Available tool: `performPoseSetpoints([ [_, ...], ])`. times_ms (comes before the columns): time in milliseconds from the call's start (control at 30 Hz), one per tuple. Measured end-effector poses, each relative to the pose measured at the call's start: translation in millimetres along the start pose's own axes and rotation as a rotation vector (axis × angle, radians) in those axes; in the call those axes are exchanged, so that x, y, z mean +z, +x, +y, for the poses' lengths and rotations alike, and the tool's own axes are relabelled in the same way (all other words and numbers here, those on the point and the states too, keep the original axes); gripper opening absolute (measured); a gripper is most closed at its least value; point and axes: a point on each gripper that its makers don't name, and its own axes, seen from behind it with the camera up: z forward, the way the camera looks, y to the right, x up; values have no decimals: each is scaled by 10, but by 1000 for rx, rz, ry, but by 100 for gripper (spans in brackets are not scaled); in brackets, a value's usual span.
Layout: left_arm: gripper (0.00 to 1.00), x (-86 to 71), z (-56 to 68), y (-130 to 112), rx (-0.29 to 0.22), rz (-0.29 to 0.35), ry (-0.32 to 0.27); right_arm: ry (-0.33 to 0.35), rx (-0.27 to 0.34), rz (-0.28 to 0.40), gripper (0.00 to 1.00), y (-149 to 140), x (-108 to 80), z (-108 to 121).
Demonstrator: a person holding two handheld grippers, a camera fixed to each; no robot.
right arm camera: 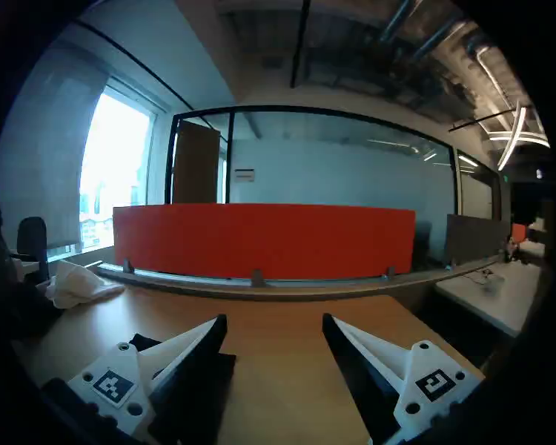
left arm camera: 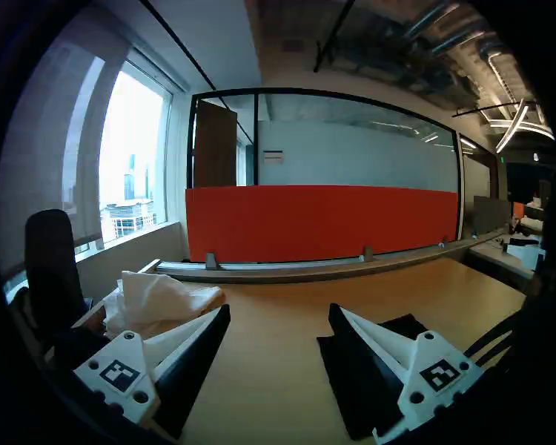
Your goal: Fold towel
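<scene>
A crumpled white towel [left arm camera: 156,300] lies in a heap on the wooden desk [left arm camera: 293,348], just beyond my left finger in the left gripper view. In the right gripper view the same towel [right arm camera: 74,285] sits far off at the left edge of the desk [right arm camera: 293,348]. A dark flat cloth [left arm camera: 367,363] lies under the right finger of my left gripper [left arm camera: 278,330], which is open with nothing between its fingers. The dark cloth [right arm camera: 196,378] also shows beneath the left finger of my right gripper [right arm camera: 274,334], which stands open and holds nothing.
An orange divider panel [left arm camera: 322,221] runs along the back of the desk on a grey rail. A black office chair [left arm camera: 52,271] stands at the left by the window. More desks [right arm camera: 493,289] with small items lie to the right.
</scene>
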Motion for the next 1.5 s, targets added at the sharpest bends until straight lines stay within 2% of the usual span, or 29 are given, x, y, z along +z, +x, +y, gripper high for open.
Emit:
performPoseSetpoints([
  [267,99,62,161,-108,77,-100,-98,98,-93,-78,99,-261,-19,-251],
  [467,99,87,368,-247,120,-163,-192,207,-183,-183,100,-569,-82,-474],
  [667,99,57,568,-486,148,-235,-277,326,-257,-279,100,-852,-178,-701],
  [1000,99,-2,732,-952,186,-339,-331,449,-313,-392,100,-1243,-237,-896],
  [1300,99,-79,927,-1509,208,-435,-380,516,-338,-481,100,-1719,-309,-1011],
  [1500,99,-114,982,-1850,226,-500,-394,545,-350,-539,100,-2048,-355,-1071],
])
